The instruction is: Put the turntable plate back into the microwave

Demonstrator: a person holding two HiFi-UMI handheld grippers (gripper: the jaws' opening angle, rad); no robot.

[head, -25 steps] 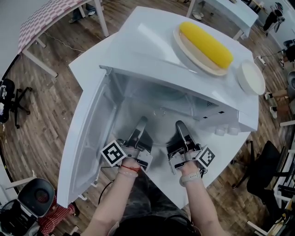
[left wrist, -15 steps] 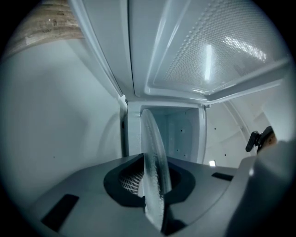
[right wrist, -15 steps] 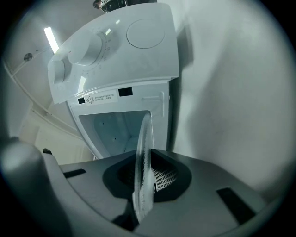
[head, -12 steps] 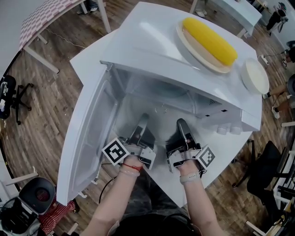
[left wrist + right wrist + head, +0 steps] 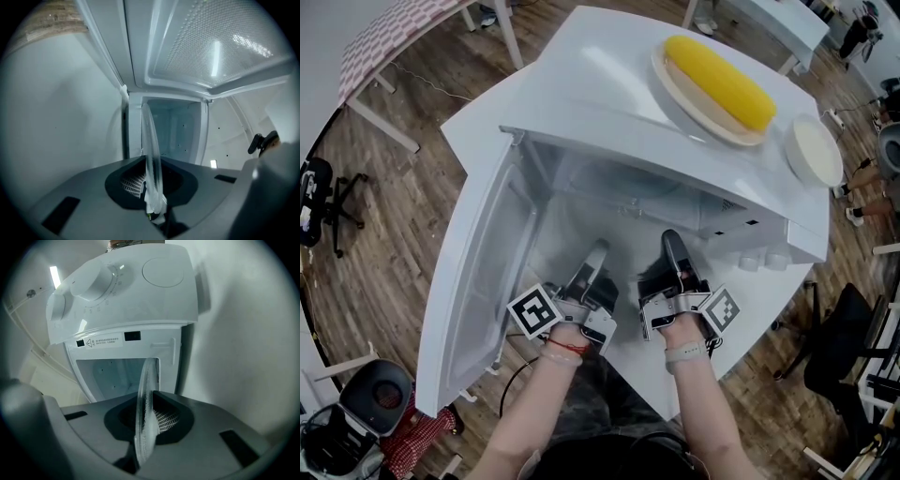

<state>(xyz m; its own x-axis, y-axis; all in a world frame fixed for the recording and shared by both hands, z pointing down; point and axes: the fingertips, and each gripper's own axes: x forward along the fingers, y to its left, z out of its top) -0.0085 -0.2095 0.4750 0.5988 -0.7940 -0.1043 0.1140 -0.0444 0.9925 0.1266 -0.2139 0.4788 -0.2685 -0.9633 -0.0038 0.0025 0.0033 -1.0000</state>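
Glass turntable plate (image 5: 151,150), one, held by left tongs (image 5: 594,255) and right tongs (image 5: 672,247) at microwave (image 5: 600,94).

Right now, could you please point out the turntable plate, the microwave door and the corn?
turntable plate (image 5: 143,413): right gripper view, glass rim edge-on.
microwave door (image 5: 476,281): head view, inner panel.
corn (image 5: 719,82): head view, mid-cob.

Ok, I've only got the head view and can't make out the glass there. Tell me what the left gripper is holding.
Observer: In its own view the left gripper is shut on the turntable plate, clear glass seen edge-on between the jaws.
Operator: Now check the right one.
Observer: The right gripper is shut on the plate's rim too. It points at the open cavity of the microwave, with the control dial in view.
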